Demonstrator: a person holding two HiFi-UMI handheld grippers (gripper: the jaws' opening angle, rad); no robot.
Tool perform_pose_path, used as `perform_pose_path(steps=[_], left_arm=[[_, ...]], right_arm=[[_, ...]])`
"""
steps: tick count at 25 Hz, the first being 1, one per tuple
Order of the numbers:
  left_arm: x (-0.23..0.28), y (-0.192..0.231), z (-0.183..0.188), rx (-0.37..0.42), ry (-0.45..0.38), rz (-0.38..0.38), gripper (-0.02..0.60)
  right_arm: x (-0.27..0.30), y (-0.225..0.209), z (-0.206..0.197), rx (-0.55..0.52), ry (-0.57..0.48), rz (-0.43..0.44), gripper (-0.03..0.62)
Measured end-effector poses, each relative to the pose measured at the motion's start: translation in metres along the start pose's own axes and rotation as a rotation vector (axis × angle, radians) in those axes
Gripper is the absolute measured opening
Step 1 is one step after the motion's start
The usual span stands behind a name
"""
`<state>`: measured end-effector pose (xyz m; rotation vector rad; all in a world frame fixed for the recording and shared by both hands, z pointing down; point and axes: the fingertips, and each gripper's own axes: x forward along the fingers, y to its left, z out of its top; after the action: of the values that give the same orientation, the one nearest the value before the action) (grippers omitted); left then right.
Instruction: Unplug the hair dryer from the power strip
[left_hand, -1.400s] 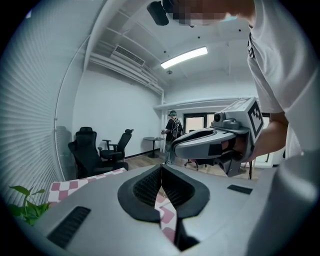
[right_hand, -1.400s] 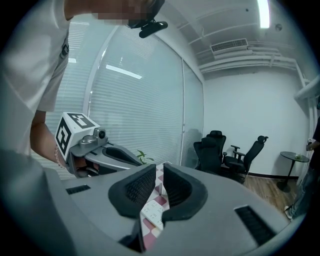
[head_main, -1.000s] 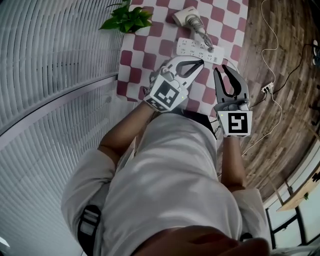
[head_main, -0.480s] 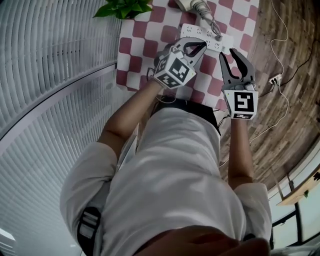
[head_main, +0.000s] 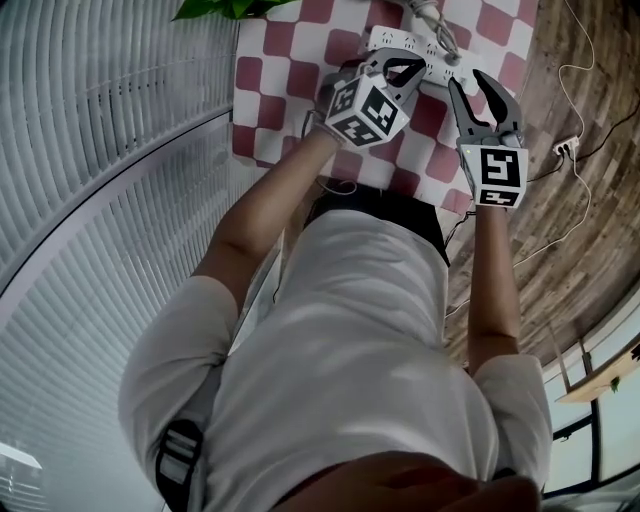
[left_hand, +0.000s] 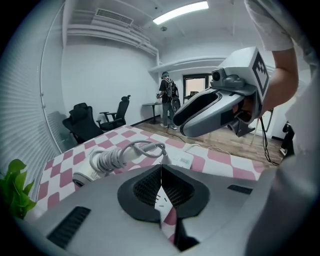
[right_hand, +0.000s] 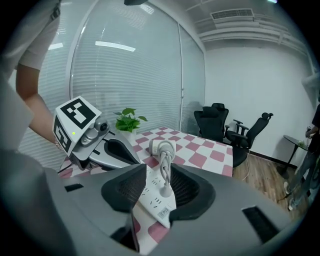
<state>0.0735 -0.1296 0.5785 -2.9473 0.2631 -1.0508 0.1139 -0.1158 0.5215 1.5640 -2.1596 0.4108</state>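
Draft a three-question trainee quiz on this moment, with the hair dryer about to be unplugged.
1. True or false: the plug of the hair dryer is already out of the power strip.
2. Which gripper has its jaws apart? A: left gripper. B: right gripper. C: both.
3. Fill in: the power strip lies on a red-and-white ____ cloth.

Key:
1. False; the plug sits in the strip.
2. B. The right jaws have just been opening. The plug shows ahead in their gap, but they do not grip it. The left jaws are together.
3. Checkered.
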Motion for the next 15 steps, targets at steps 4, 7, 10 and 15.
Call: perform_pose_path(steps=[4, 7, 10, 15], left_arm=[[0.006, 0.003, 0.003, 0.007, 0.022, -0.002, 0.031], [0.031, 0.002, -0.019, 0.009, 0.034, -0.012, 0.031], [0.042, 0.004, -0.029, 0.018, 0.045, -0.011, 0.031], [0.030, 0.014, -0.011, 0.032, 0.069, 0.003, 0.031]], right_arm=[[0.006, -0.006, 0.000, -0.004, 0.014, 0.004, 0.163], [0.026, -0.010, -0.028, -0.006, 0.035, 0.008, 0.167], [0.038, -0.011, -0.039, -0.001, 0.046, 0.013, 0.174], [0.038, -0.013, -0.022, 0.013, 0.057, 0.026, 0.178]])
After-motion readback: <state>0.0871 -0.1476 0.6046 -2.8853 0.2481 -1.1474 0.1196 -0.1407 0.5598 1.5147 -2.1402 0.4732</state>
